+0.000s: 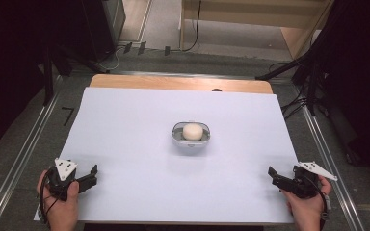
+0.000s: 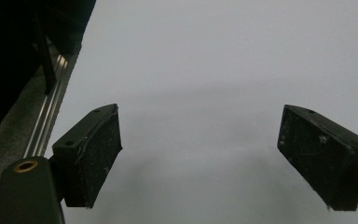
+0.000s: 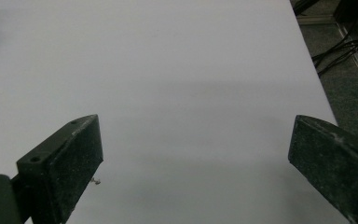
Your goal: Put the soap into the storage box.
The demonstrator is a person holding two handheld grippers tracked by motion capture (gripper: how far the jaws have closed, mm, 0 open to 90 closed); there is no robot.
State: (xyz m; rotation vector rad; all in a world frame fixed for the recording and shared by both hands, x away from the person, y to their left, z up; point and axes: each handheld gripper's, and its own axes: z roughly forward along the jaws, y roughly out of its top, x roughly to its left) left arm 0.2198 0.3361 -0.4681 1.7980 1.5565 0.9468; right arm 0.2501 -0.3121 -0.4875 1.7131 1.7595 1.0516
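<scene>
One bench (image 1: 125, 144) is lying under the high view, its top covered by a single pale sheet, with a strip of bare wood showing along the far edge. Two hands are coming in at the near edge, one at each near corner, and each is holding one gripper. The left gripper (image 1: 94, 174) is sitting over the near left corner, its jaws pointing right and a little far; in the left gripper view (image 2: 200, 158) they are standing spread wide with nothing but the pale sheet between them. The right gripper (image 1: 271, 174) is sitting over the near right corner, its jaws pointing left and a little far; in the right gripper view (image 3: 196, 168) they are likewise standing wide apart and holding nothing. One small bowl (image 1: 191, 144) is standing upright slightly right of the bench's middle, well apart from both grippers, its slightly longer axis running left to right. One round white lump (image 1: 192, 131) is resting inside it.
</scene>
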